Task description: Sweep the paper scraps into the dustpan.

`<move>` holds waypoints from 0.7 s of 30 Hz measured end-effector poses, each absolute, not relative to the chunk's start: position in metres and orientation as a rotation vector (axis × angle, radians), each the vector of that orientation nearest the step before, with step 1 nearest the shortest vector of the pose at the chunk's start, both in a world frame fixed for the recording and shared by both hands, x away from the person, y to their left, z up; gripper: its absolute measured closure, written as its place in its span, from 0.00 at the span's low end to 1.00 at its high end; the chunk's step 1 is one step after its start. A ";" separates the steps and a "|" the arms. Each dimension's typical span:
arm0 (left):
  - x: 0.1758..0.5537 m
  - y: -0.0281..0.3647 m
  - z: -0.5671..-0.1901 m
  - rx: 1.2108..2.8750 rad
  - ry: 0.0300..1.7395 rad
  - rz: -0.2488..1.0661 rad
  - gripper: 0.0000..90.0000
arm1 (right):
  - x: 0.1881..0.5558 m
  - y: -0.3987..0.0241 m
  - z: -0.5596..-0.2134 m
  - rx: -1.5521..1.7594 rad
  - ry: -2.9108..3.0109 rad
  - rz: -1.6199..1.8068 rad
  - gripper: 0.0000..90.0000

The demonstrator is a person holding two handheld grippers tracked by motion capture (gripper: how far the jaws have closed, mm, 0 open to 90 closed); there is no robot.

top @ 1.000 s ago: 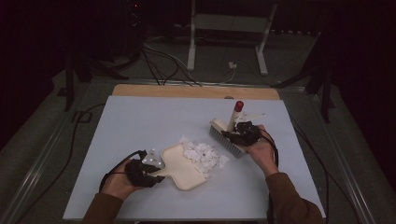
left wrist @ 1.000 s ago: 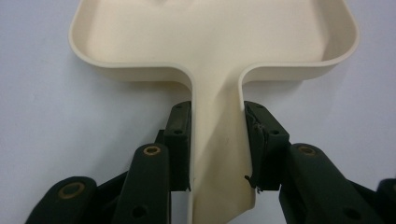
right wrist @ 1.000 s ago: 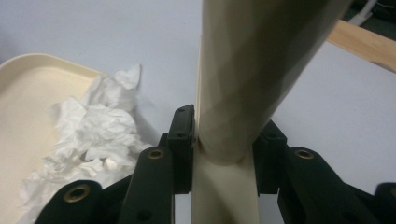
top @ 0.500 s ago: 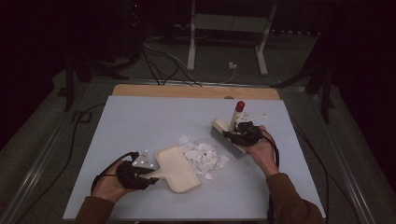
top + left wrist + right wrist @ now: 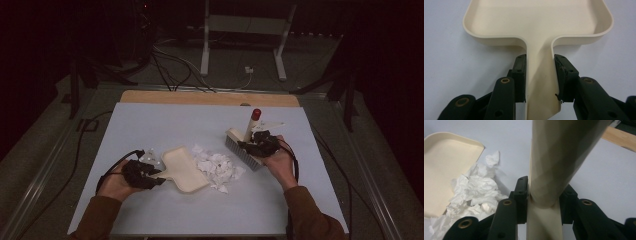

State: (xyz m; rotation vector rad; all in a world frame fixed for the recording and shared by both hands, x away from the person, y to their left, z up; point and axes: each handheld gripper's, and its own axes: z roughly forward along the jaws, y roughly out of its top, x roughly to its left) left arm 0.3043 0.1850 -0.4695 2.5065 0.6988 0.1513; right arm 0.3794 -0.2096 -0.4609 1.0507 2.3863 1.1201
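Left gripper (image 5: 540,77) grasping dustpan (image 5: 183,168) handle; right gripper (image 5: 544,200) clenched on brush (image 5: 244,148) handle. Risk: paper scraps (image 5: 218,169) scatter right past pan lip, since pan sits left of pile.

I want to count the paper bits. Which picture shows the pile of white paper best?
The high view: the whole pile of paper scraps lies in sight on the table, between the dustpan and the brush. The right gripper view gives a closer look at the scraps, but its edge cuts them off. The left gripper view looks at the dustpan.
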 end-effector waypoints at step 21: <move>0.309 0.178 -0.465 2.565 0.647 0.131 0.74 | 0.391 -0.166 -0.462 0.930 2.391 1.120 0.74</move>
